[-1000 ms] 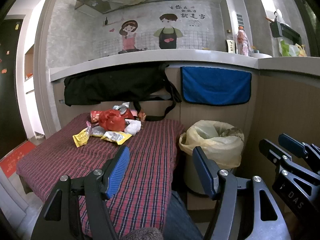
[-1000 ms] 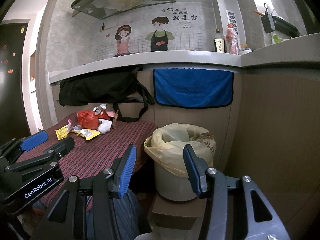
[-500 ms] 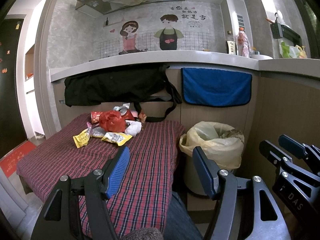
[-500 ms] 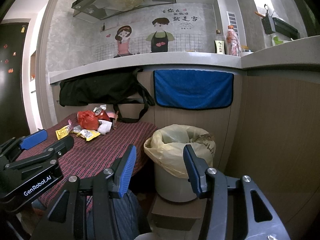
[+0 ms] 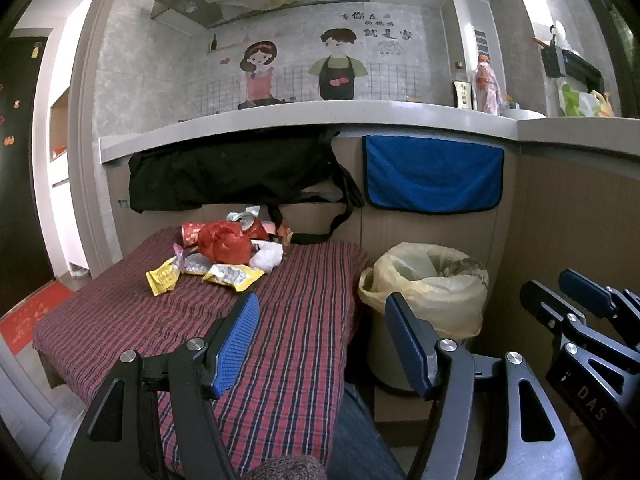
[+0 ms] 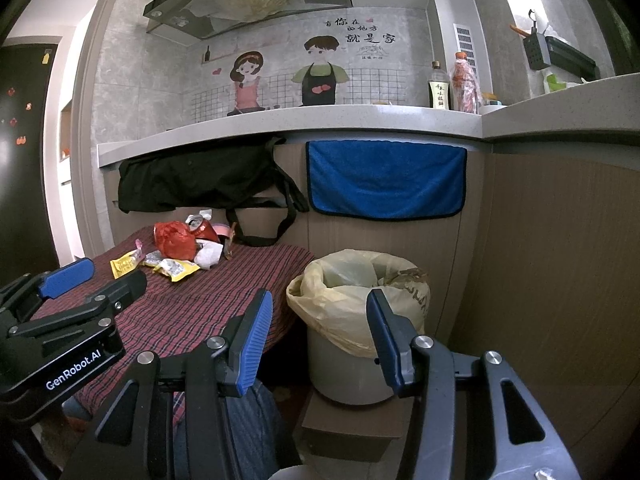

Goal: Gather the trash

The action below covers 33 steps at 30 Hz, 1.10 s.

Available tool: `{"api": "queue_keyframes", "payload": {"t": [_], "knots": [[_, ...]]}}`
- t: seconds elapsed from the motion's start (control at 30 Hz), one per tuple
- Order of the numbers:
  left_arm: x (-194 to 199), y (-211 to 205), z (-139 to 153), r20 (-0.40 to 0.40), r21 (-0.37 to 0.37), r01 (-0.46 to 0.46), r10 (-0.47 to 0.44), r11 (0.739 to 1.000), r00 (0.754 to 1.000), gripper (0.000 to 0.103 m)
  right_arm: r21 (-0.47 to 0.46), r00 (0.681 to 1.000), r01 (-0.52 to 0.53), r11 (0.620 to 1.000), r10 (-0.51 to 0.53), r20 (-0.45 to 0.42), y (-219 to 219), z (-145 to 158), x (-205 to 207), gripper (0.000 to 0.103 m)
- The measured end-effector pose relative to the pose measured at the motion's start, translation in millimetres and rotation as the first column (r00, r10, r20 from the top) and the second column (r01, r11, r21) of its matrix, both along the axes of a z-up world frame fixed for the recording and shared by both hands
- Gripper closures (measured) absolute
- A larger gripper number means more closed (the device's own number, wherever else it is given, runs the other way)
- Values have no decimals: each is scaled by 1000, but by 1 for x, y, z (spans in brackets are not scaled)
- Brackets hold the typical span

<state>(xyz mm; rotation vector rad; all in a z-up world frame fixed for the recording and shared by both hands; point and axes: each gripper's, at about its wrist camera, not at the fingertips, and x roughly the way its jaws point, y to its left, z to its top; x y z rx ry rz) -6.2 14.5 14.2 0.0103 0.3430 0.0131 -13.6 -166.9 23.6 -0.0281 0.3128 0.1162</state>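
In the left wrist view, the left gripper [image 5: 322, 340] is hovering at lower centre with jaws spread and empty, while the trash pile [image 5: 224, 250] is lying on the checked table [image 5: 296, 344] at centre left, well apart from the lined bin [image 5: 428, 292]. In the right wrist view, the right gripper [image 6: 320, 340] is holding its jaws spread and empty before the bin [image 6: 356, 320], with the trash pile [image 6: 180, 248] sitting at centre left.

Red-and-blue plaid tablecloth [image 5: 288, 320]; yellow wrappers [image 5: 234, 276]; blue towel [image 5: 432, 174]; pale-yellow bin liner [image 5: 424, 292].

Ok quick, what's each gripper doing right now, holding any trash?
Left gripper: open, holding nothing.
Right gripper: open, holding nothing.
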Motion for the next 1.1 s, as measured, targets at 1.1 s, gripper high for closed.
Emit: {"api": "queue_keyframes", "payload": {"t": [1.1], "knots": [[144,196,16,-56,-96,-187,182,978,982,37,-23,976,-204,979,202,-77,129,39,163,56]]}}
